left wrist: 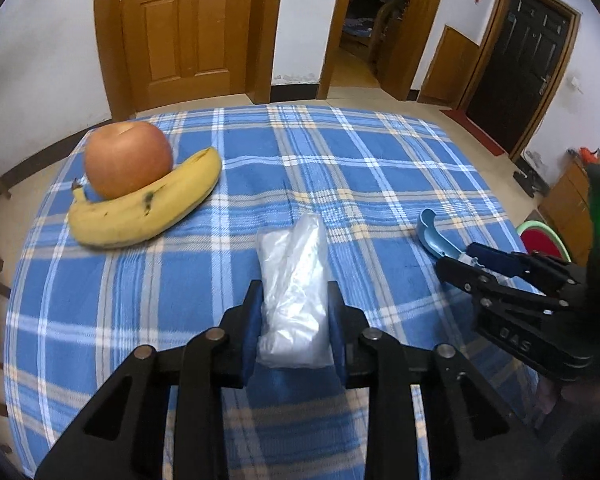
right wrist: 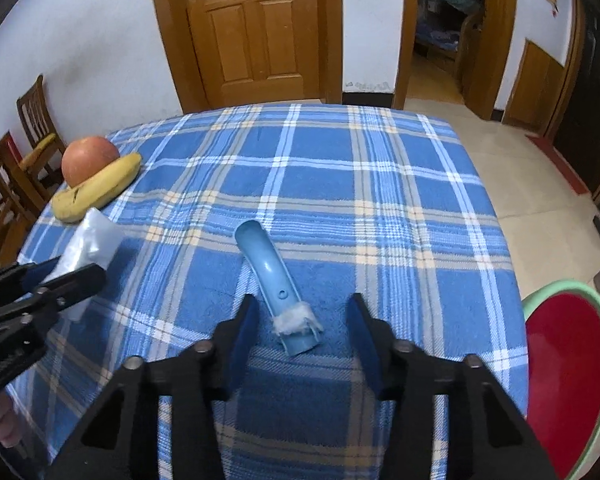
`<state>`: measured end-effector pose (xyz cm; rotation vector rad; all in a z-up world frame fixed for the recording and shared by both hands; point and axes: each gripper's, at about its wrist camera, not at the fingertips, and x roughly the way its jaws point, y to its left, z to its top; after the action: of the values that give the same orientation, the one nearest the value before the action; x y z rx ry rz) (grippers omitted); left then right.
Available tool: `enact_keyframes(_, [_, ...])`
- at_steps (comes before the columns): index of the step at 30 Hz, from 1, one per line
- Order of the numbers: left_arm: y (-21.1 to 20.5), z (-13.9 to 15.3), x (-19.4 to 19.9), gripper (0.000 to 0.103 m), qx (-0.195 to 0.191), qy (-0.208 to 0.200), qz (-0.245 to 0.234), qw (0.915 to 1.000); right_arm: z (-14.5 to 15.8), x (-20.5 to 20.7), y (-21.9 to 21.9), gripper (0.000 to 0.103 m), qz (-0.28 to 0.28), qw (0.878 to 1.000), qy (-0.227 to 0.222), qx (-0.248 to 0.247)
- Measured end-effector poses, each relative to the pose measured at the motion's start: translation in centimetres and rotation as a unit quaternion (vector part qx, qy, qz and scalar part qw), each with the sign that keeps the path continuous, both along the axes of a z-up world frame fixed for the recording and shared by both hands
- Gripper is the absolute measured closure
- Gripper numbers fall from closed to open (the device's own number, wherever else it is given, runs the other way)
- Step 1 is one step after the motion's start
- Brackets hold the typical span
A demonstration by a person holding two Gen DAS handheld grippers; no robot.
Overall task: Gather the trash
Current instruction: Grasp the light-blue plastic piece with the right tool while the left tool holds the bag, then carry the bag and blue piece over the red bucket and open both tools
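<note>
A folded clear plastic bag (left wrist: 294, 280) lies on the blue plaid tablecloth (left wrist: 360, 168). My left gripper (left wrist: 296, 300) is shut on the bag, its blue pads pressing both sides. The bag also shows in the right wrist view (right wrist: 90, 242), with the left gripper (right wrist: 64, 276) on it. A curved light-blue plastic piece (right wrist: 274, 284) with white fluff at its near end lies on the cloth (right wrist: 340, 184). My right gripper (right wrist: 304, 312) is open, its fingers on either side of the piece's near end. In the left wrist view the right gripper (left wrist: 456, 258) stands at the blue piece (left wrist: 434, 234).
An apple (left wrist: 128, 158) rests against a banana (left wrist: 148, 208) at the table's far left. A red basin with a green rim (right wrist: 568, 376) sits below the table's right edge. Wooden chairs (right wrist: 8, 184) stand left of the table. Doors line the far wall.
</note>
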<state>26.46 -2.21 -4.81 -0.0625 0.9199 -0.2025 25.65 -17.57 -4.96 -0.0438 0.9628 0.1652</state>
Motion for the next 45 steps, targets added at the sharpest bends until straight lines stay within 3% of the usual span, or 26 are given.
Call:
enact_keyframes(1, [0.1,0.1,-0.3,0.073,-0.003,0.000,0.002,1.0000,0.1,-0.1,0.1,0.075,0.003,1.000,-0.001,-0.002])
enact_keyframes(3, [0.2,0.2,-0.8,0.073,-0.010,-0.001,0.005,0.9999,0.1,-0.3,0.3,0.081,0.012,1.000,0.000,-0.003])
enact_keyframes(21, [-0.2,2.2,-4.9,0.073,-0.038,-0.008,0.013,0.9991,3.3,-5.7,-1.9,0.082,0.008,0.997,-0.022,0.068])
enact_keyframes(34, [-4.2,4.8,-7.7,0.073,-0.061,-0.029,-0.032,0.9972,6.8,-11.4,-5.6,0.082,-0.031,0.994,-0.064,0.082])
enact_keyframes(45, [-9.3,5.9,-8.6,0.073,-0.064,-0.035,-0.079,0.9942,7.3,-14.0,-11.2,0.082,-0.093,0.990,-0.074,0.079])
